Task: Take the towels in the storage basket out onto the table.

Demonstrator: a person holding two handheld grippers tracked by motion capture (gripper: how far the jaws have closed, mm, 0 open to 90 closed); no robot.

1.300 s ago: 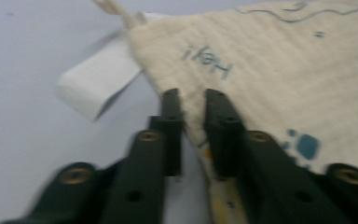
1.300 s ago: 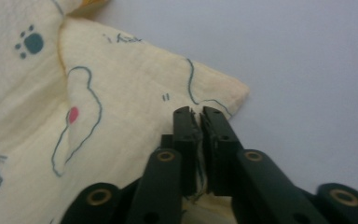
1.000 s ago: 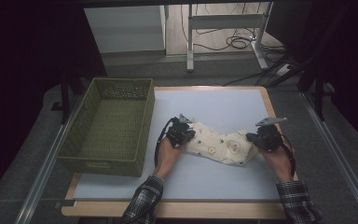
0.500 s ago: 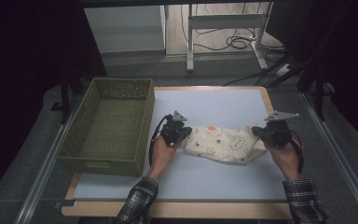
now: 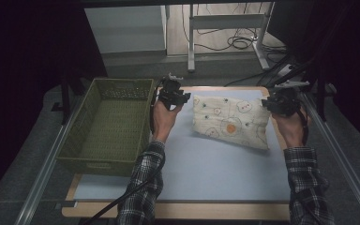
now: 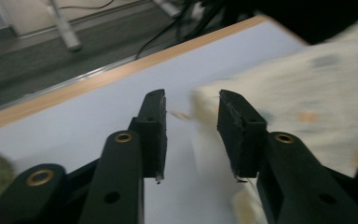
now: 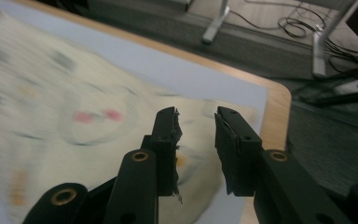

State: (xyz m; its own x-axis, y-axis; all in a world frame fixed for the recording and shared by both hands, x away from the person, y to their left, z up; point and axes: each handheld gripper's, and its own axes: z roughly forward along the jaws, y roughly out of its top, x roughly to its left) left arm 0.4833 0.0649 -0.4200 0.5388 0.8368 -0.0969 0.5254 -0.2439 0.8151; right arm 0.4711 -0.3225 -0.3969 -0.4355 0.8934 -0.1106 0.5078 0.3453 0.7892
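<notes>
Cream printed cloth (image 5: 229,121) lies spread flat on the pale surface (image 5: 206,164); left gripper (image 5: 172,96) and right gripper (image 5: 281,104) flank its corners, fingers parted and empty, seemingly ready to fold; green basket (image 5: 108,126) waits alongside

I'm in a lab: dark curtains (image 5: 23,70), cables (image 5: 234,42) on bare floor, metal frame legs (image 5: 191,37).

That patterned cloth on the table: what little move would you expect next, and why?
Probably both grippers close in on the cloth again. It lies spread flat on the table, the left gripper and right gripper have open, empty jaws at its two ends, and the green basket waits alongside.
</notes>
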